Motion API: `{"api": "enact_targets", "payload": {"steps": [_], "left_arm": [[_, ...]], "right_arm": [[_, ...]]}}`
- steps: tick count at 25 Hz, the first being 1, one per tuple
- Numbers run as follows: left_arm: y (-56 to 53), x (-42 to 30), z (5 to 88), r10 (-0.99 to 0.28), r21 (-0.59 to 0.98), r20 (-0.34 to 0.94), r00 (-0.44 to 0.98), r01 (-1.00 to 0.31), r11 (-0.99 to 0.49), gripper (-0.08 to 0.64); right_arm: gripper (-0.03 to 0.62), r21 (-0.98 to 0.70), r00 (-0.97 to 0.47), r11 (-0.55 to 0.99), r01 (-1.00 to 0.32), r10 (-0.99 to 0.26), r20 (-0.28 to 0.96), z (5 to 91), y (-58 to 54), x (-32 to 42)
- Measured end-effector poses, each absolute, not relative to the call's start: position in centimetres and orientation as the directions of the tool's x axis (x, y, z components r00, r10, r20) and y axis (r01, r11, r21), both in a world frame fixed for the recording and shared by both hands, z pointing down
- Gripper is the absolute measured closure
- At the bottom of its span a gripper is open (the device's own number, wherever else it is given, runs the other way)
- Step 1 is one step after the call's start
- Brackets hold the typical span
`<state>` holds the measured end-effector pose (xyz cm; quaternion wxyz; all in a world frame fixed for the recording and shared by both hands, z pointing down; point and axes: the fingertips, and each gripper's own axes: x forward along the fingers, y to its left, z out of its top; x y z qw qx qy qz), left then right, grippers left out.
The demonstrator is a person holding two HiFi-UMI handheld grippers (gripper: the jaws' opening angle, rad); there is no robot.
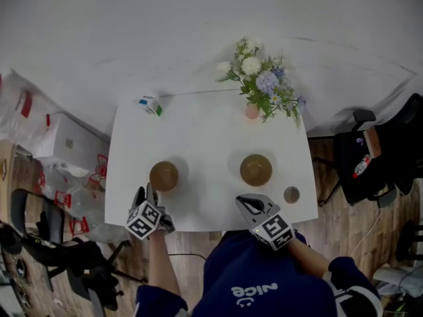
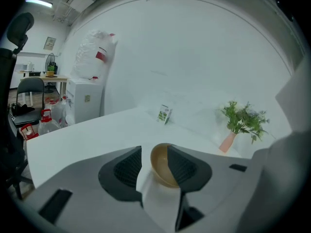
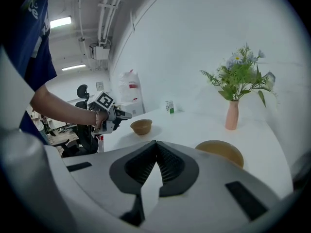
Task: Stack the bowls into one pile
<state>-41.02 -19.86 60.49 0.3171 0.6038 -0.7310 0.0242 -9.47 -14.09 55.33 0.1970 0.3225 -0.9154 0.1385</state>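
While L hand-held gripper [image 1: 147, 194] tilts down, spread, at bowl [image 1: 164, 176], R hand-held gripper [image 1: 244, 202] sits closed.

The blue shirt [image 1: 264, 276] bears white print, seen upside down from the head view, that reads "nice", with a small curved smile mark beside it. Print on the small carton [image 1: 151, 104] and red labels on the bags [image 1: 16, 121] are too small to read.

A white table [image 1: 205, 137] stands on a wooden floor [image 1: 330, 236] against a plain white backdrop [image 1: 198, 32]. To its left sit a white cabinet [image 1: 66, 140] and clear plastic bags [image 1: 20, 111], with a black office chair [image 1: 39, 223] nearer. Strip lights [image 3: 60, 22] glow on the ceiling.
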Motion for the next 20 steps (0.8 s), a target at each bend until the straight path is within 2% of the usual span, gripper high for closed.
{"api": "enact_targets", "payload": {"steps": [4, 9, 16, 18, 20], "left_arm": [[-21.0, -41.1, 62.4, -0.842, 0.351, 0.539, -0.032, -0.9, 0.259, 0.397], [-21.9, -41.2, 64.6, -0.788, 0.276, 0.614, -0.046, -0.923, 0.269, 0.399], [-22.7, -40.6, 66.1, -0.756, 0.305, 0.654, -0.02, -0.908, 0.288, 0.404], [-22.8, -40.6, 65.9, -0.761, 0.309, 0.648, -0.028, -0.904, 0.297, 0.428], [-22.9, -40.7, 65.8, -0.762, 0.299, 0.646, -0.047, -0.903, 0.308, 0.496]], "right_arm": [[0.569, -0.121, -0.695, 0.737, -0.665, -0.551, 0.461, 55.5, -14.2, -8.9], [0.569, -0.102, -0.663, 0.714, -0.693, -0.575, 0.479, 55.7, -14.5, -8.0], [0.569, -0.087, -0.637, 0.694, -0.715, -0.596, 0.489, 55.9, -15.0, -7.2], [0.569, -0.082, -0.634, 0.693, -0.716, -0.597, 0.492, 56.0, -15.1, -7.1], [0.569, -0.08, -0.633, 0.693, -0.717, -0.597, 0.493, 56.0, -15.2, -7.1]]}}
